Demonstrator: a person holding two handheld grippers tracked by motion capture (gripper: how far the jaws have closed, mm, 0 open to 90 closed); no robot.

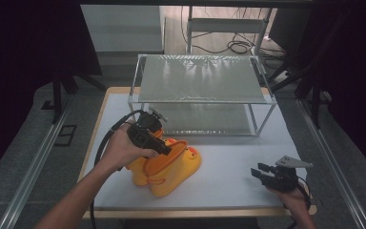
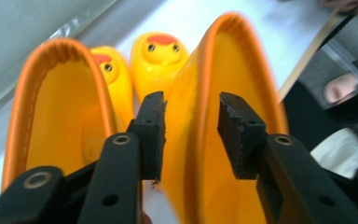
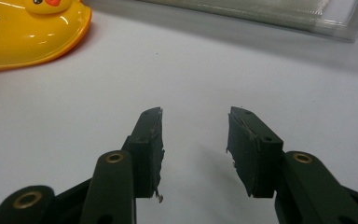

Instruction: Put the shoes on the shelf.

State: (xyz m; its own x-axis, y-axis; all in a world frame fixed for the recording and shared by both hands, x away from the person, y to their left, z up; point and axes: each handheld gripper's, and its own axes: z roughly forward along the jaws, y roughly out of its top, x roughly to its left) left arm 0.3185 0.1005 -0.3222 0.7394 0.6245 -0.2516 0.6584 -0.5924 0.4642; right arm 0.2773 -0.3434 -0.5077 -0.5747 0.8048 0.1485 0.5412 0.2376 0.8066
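Observation:
A pair of yellow duck-faced rubber boots with orange rims stands on the white table, left of centre. My left gripper is at the boot tops, held by a hand. In the left gripper view its jaws stand apart, one on each side of the near wall of the right boot, and the pads do not press on it. The other boot is to its left. My right gripper rests low at the table's front right. It is open over bare table, and a boot toe shows at the upper left of its view.
A two-level rack with a metal frame and glass-like shelves stands at the back of the table. Its lower edge runs across the top of the right gripper view. Cables lie on the floor beyond it.

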